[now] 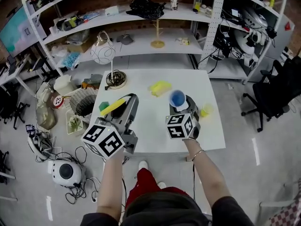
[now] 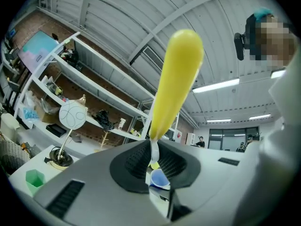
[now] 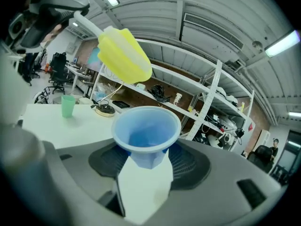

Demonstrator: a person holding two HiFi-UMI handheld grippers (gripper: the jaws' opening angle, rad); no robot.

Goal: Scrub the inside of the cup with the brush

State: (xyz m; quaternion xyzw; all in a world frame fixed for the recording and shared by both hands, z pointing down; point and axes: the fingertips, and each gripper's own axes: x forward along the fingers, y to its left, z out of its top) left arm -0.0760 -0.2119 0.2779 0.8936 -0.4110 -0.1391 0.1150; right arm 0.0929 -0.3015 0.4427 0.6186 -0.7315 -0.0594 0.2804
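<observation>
So, in the head view a white table (image 1: pixel 150 121) is seen from above, with both grippers held over its near half. The brush (image 1: pixel 113 106) is clamped in the left gripper (image 1: pixel 126 103), and the blue cup (image 1: pixel 178 98) is gripped by the right gripper (image 1: pixel 181 105), mouth up. The two are well apart, so the brush is not in the cup. A yellow thing (image 1: pixel 160 87) lies on the table between and beyond the grippers. A pale yellow cup (image 1: pixel 206 110) sits just right of the right gripper. A green cup (image 1: pixel 104 106) is half covered by the brush. A lamp (image 1: pixel 113 76) stands at the far left corner, a basket (image 1: pixel 83 101) is on the floor beside it, and shelves (image 1: pixel 141 15) fill the back.

In the left gripper view, the jaws of the left gripper (image 2: pixel 153 160) are closed on the thin white neck of the brush (image 2: pixel 176 84), whose yellow part sticks up and blocks the middle of the view. Past the jaws, a bit of the cup (image 2: pixel 160 178) can be made out. The green cup (image 2: pixel 34 180) and lamp (image 2: pixel 70 119) are off to the left.

In the right gripper view, the cup (image 3: pixel 146 135) is pinched at its base by the right gripper (image 3: pixel 146 161). The brush (image 3: pixel 124 54) hangs above and left of the rim, not touching it. The green cup (image 3: pixel 68 105) is seen on the table behind.
</observation>
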